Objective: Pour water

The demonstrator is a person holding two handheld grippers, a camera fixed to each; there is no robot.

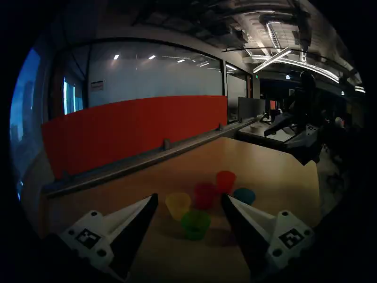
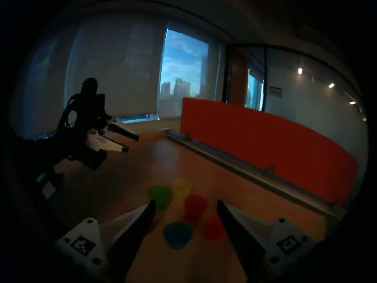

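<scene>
The left gripper (image 1: 188,195) is held above the wooden bench (image 1: 273,170) with its 2 fingers spread wide apart and nothing between them. The right gripper (image 2: 185,203) is likewise spread, gripping nothing. Each gripper also shows in the other's view, farther off over the bench and held by a dark-sleeved arm. 5 small plastic cups stand upright in a loose cluster on the open middle of the bench, well short of the grey rail (image 1: 141,162) and the red divider (image 1: 141,127) that run along its back edge. In the left gripper view the yellow cup (image 1: 178,205) and the green cup (image 1: 196,224) stand nearest, just beside each other. The red cup (image 1: 205,195) is behind them, the orange-red cup (image 1: 225,181) is farther back, and the blue cup (image 1: 244,195) is off to the right. In the right gripper view the blue cup is the nearest, with the green and yellow ones at the far side of the cluster. Neither gripper touches a cup. Whether any cup holds water cannot be told in this dim light. A bright window (image 2: 184,70) lies beyond the bench's end.
</scene>
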